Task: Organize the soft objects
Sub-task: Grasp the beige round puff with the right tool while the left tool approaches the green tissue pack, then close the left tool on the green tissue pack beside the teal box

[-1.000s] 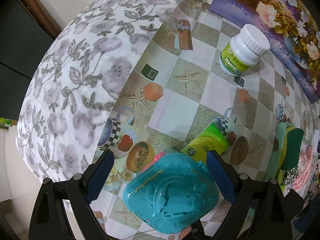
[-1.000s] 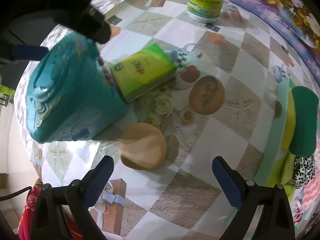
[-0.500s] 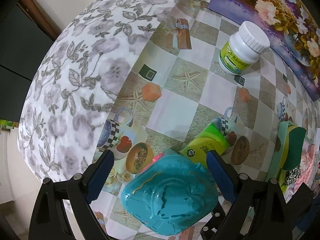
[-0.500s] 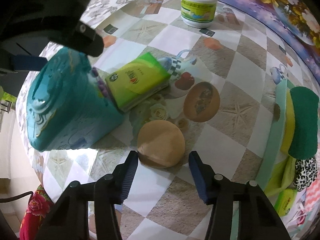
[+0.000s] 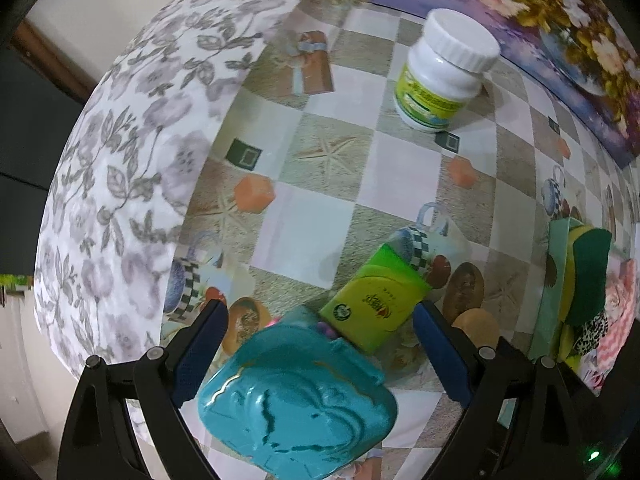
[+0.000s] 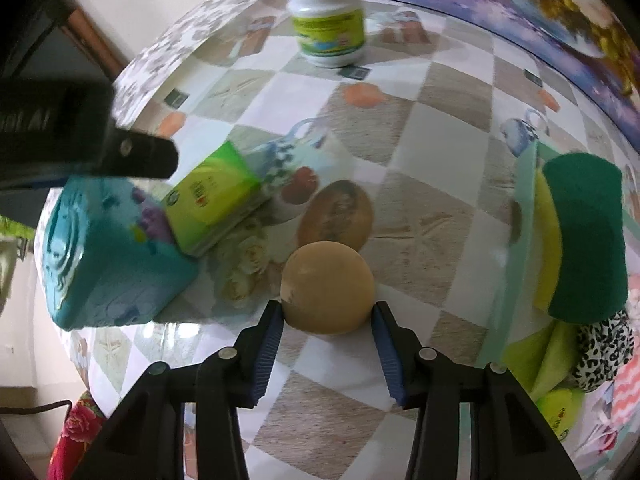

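Observation:
A tan ball (image 6: 328,288) rests on the checked tablecloth. My right gripper (image 6: 326,314) has it between its blue pads, which touch both sides while the jaws are closing. The tan ball (image 5: 476,322) also peeks out beside the left gripper's right finger. My left gripper (image 5: 320,344) points straight down, open, over a teal plastic box (image 5: 296,404) without touching it. A green tissue pack (image 5: 372,304) leans against that teal box (image 6: 112,264). In the right wrist view the tissue pack (image 6: 212,200) lies left of the ball.
A pale green tray (image 6: 520,216) at the right holds a green and yellow sponge (image 6: 584,232) and a leopard-print cloth (image 6: 604,344). A white bottle (image 5: 440,76) stands at the back near a flower picture (image 5: 560,20). The table's edge drops off at the left under floral cloth (image 5: 120,160).
The right gripper's jaws went from wide apart to narrow and moved forward until the tan ball sat between the pads. The left gripper drifted slightly over the teal box, still open.

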